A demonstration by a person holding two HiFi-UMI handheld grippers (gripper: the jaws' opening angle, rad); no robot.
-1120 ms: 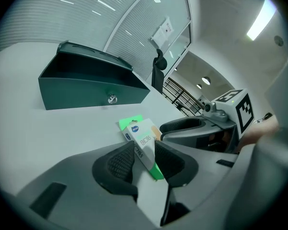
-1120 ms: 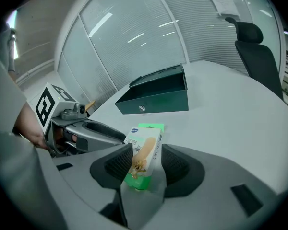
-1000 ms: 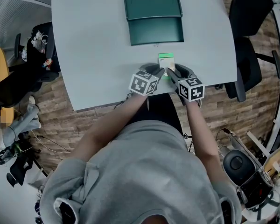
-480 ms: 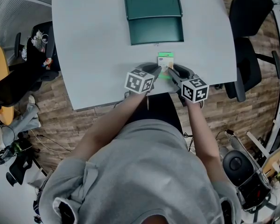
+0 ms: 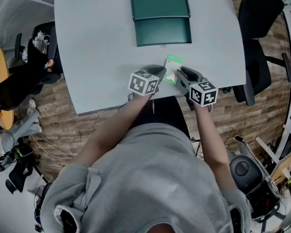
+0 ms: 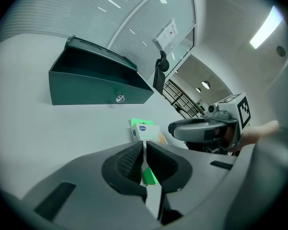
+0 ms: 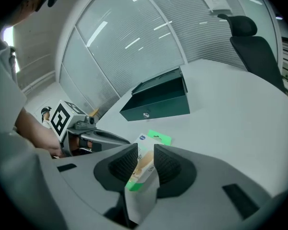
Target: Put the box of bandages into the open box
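Left tongs closing on bandage box.

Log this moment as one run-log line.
left claw: closing, pinching bandage box edge | right claw: closing, bandage box between pads | open box: on table, apart from bandage box

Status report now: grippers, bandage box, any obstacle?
Left gripper, right gripper: jaws closing, bandage box between each pair. Box not yet in open box. Nothing in the way.

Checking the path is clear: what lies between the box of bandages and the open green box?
Nothing. The head view shows only bare white table between the box of bandages and the open box; both gripper views show the same.
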